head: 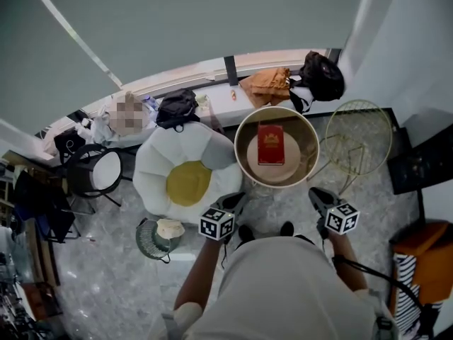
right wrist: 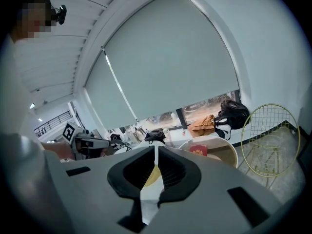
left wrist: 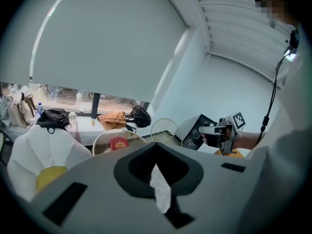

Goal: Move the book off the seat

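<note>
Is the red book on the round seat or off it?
On it: the red book lies flat on the cushion of the round seat.

The book (head: 270, 144) is red, the flower chair (head: 152, 168) white with a yellow centre.

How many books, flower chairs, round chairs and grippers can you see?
Book: 1
Flower chair: 1
Round chair: 1
Grippers: 2 (left gripper, right gripper)
Total: 5
</note>
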`<state>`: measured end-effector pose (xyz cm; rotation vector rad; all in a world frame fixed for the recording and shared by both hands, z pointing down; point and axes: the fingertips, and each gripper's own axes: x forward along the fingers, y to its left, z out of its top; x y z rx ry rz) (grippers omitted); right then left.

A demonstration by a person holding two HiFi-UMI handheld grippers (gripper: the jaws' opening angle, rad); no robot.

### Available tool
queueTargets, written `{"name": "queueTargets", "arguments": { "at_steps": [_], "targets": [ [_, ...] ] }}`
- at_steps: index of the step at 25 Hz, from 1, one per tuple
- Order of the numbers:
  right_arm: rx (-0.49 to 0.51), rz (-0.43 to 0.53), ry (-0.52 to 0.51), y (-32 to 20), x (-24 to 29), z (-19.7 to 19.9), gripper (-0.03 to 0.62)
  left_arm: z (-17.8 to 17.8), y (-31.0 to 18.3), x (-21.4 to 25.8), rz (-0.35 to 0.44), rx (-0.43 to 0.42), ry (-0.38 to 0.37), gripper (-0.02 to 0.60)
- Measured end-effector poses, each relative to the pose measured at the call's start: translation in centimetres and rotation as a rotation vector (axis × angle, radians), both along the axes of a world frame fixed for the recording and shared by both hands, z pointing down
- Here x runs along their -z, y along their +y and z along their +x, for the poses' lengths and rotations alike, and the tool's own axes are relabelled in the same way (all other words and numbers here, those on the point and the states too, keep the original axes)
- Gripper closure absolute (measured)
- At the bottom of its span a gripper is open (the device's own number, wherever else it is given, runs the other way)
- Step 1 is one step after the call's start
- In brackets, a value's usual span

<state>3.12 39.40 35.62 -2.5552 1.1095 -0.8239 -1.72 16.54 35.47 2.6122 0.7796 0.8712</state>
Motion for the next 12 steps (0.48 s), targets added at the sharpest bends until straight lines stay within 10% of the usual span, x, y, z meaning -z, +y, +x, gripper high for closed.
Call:
{"name": "queueTargets", "arguments": {
  "at_steps": [12],
  "targets": [
    [-0.027,0.039,-0.002,2.1,0.3,0.3,0.545,0.0,1.7,0.3,0.011,0.011,-0.001,0.580]
  ]
}}
